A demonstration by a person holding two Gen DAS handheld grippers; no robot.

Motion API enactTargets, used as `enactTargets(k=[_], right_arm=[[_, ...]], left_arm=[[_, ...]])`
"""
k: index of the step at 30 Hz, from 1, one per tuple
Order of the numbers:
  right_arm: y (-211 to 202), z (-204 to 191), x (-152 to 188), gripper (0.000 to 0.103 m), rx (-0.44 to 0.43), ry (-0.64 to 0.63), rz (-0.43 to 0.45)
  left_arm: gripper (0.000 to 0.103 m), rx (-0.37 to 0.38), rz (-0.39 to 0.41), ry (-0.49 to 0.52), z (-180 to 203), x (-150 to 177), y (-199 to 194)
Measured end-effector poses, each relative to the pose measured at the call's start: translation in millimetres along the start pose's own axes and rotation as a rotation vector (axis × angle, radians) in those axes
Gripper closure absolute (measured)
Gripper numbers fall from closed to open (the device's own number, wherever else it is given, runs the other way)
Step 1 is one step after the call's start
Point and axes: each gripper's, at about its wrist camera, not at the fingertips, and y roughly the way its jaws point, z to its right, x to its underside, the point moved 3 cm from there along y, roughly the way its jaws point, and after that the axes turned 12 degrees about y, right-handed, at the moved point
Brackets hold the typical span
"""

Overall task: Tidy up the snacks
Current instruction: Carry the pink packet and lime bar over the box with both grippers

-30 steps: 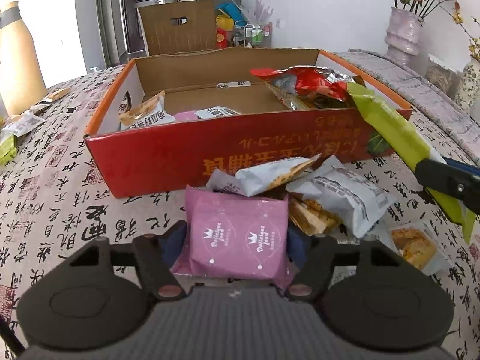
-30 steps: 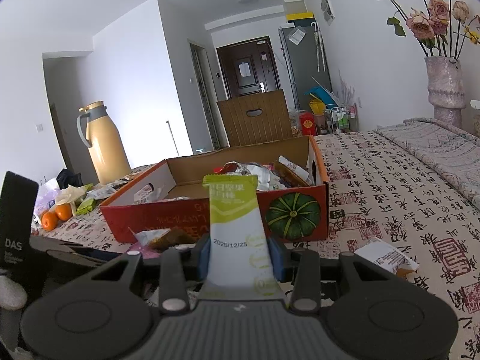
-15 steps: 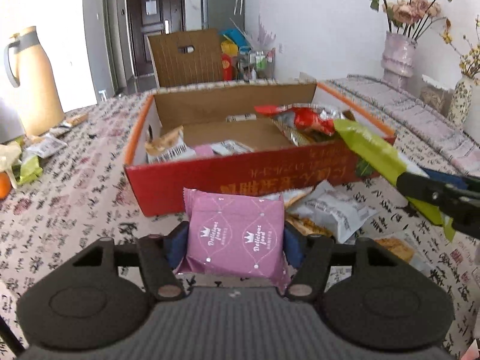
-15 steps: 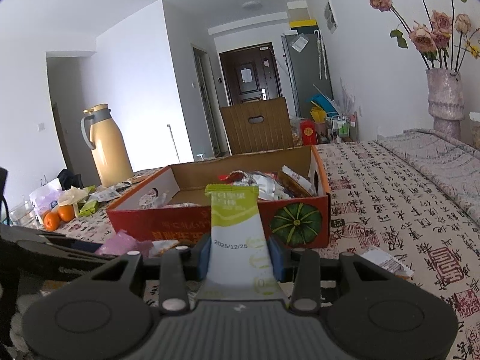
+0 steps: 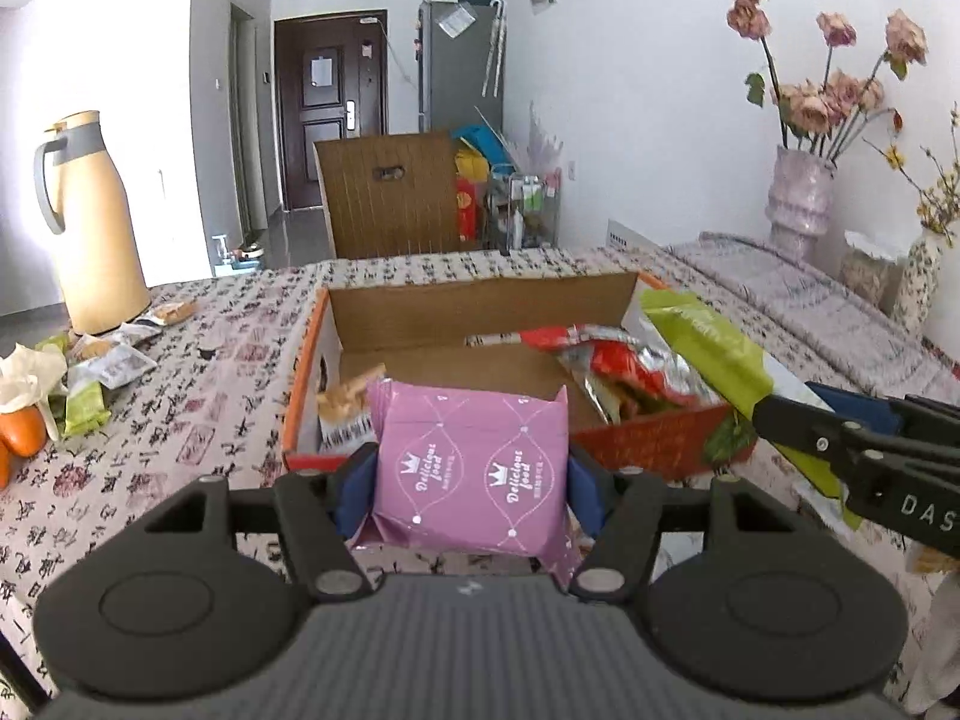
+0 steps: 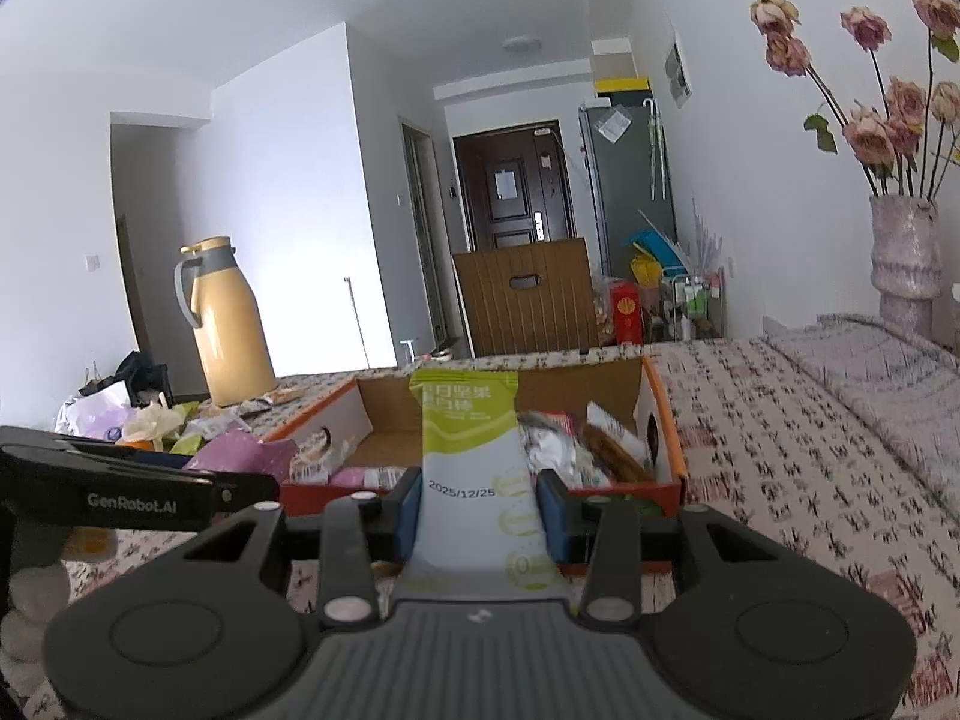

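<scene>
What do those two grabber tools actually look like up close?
Both are matte black plastic. Each left gripper and right gripper has a ribbed grey-black body, two round discs at the base, angled link arms with silver pins, and blue pads inside the fingers. White lettering on their sides reads GenRobot.AI and DAS. No cables or sleeves show.

Left gripper (image 5: 470,495) and right gripper (image 6: 479,516) both clamped.

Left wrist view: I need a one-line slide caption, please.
Left gripper holds a pink snack packet before the red cardboard box; right gripper brings a green snack bar.
</scene>
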Motion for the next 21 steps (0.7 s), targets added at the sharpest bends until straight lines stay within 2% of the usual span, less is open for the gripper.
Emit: enactTargets(k=[9, 21], right_arm=[[33.6, -10.0, -22.3, 0.064, 0.012, -0.022, 0.013], [96.8, -21.6, -45.6, 0.064, 0.017, -0.028, -0.004]], left_arm=[[0.038, -0.055, 0.024, -0.027, -11.5, -27.5, 19.7], [0.038, -0.142, -0.027, -0.069, -31.6, -51.8, 74.1]])
